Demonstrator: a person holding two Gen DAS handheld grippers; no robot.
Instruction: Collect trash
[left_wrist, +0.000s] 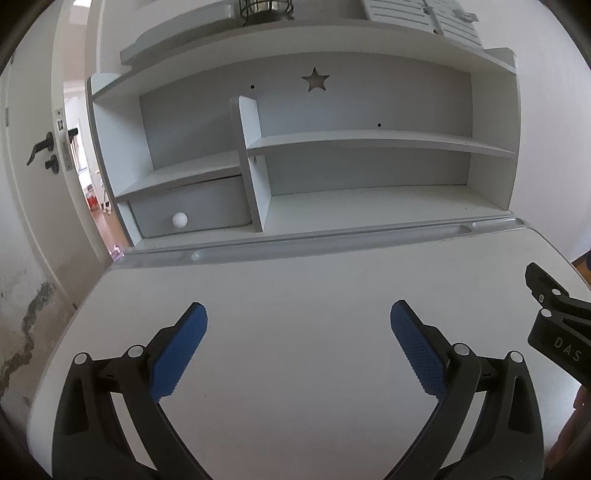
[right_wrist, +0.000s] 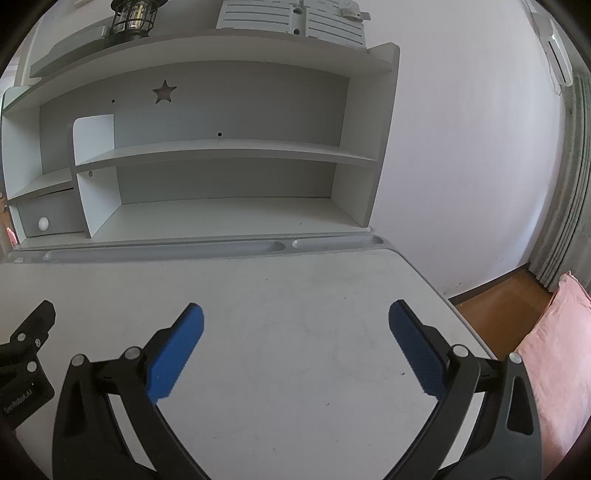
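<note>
Both the left gripper (left_wrist: 298, 314) and right gripper (right_wrist: 295, 315) hover spread wide over the white desk (left_wrist: 295, 280), seemingly holding nothing.

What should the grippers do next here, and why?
Probably pan away to search. The left gripper and right gripper hang open and hold nothing above the desk, and no trash shows on it or on the shelves.

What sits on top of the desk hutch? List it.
On the hutch top stand a caged lantern, a slatted white panel and a flat grey board. Their upper parts are cut off by the frame.
</note>
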